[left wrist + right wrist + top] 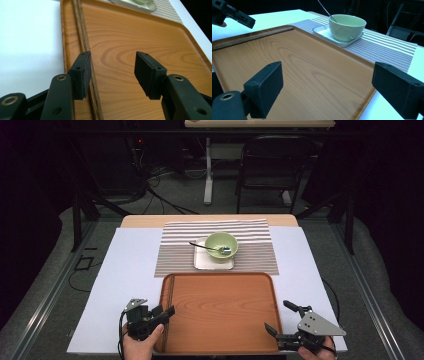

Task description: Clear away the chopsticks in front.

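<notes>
The chopsticks [86,53] lie along the left edge of the tray [220,312] on the desk [125,265], beside the spread, empty left claw [112,67]; the right claw [327,87], also spread, could nudge the tray and roll them.

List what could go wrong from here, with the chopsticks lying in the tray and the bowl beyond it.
1. The chopsticks lie tight against the tray's left rim; the left gripper, jaws open with one pad beside them, may catch that rim or roll the pair.
2. The spoon leans loose in the green bowl on the small white plate; moving the stack could tip it out.
</notes>
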Demonstrator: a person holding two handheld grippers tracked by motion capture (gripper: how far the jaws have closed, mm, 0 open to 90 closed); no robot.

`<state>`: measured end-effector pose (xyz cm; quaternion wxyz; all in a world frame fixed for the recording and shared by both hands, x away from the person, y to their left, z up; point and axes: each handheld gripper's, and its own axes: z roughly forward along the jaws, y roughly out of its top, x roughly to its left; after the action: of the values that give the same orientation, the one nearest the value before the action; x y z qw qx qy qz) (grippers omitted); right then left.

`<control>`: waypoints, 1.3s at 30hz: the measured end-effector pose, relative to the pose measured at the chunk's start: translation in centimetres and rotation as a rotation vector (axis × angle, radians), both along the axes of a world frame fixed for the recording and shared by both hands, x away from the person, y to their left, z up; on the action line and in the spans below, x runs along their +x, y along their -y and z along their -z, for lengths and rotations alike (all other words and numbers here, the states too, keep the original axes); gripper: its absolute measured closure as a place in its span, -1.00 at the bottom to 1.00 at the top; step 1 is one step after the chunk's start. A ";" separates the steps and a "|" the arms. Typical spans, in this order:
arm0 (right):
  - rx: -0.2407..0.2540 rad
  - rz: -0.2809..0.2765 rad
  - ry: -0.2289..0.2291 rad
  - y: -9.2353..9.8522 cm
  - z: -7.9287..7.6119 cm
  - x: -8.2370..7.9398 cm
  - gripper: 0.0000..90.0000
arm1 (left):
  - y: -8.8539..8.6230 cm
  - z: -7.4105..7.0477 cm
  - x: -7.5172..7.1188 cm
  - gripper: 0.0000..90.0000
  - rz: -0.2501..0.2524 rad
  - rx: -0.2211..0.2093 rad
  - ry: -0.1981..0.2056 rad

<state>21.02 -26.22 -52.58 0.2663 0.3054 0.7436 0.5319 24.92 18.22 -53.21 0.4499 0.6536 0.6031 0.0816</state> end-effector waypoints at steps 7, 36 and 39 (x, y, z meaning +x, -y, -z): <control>0.000 0.000 0.001 0.0 0.0 0.0 -0.78 | 0.0 -0.4 0.5 0.00 0.039 0.007 0.047; 0.001 0.002 -0.002 0.0 0.1 0.1 -0.78 | -0.4 -4.1 3.8 -0.51 -0.020 0.096 0.114; 0.002 0.004 -0.003 0.0 0.1 0.1 -0.78 | -0.4 -4.8 4.3 -0.51 -0.006 0.103 0.117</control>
<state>21.07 -26.21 -52.64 0.2658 0.3080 0.7430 0.5315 29.17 18.59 -48.43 0.4500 0.6680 0.5729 0.1519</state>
